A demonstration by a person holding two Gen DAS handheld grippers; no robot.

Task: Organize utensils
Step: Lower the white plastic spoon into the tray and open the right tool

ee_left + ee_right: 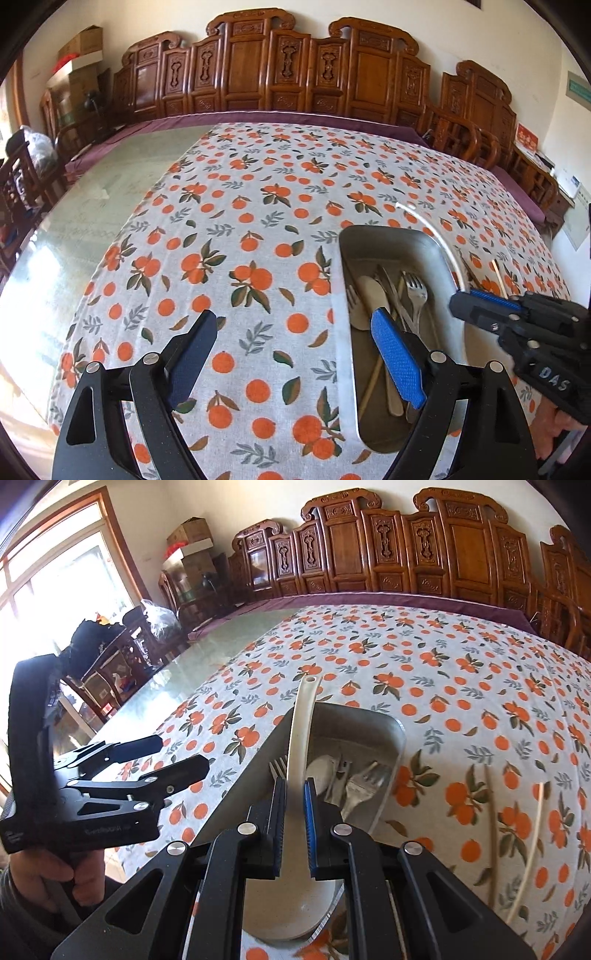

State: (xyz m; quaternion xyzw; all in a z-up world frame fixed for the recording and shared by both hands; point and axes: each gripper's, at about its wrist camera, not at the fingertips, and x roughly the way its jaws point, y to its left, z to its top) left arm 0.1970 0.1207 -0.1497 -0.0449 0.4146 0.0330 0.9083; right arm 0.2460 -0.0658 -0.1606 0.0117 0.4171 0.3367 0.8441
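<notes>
An orange-print cloth [258, 206] covers the desk; on it a metal tray [369, 720] holds forks and spoons. Left tongs [295, 354] stand spread, empty; right tongs [295, 823] pinch a white ladle [301, 731] above the tray.

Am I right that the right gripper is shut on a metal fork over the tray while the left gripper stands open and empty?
Not quite: the right gripper is shut on a white ladle, not a metal fork, as the right wrist view shows. The forks lie loose in the metal tray. The rest holds: the left gripper stands open and empty.
</notes>
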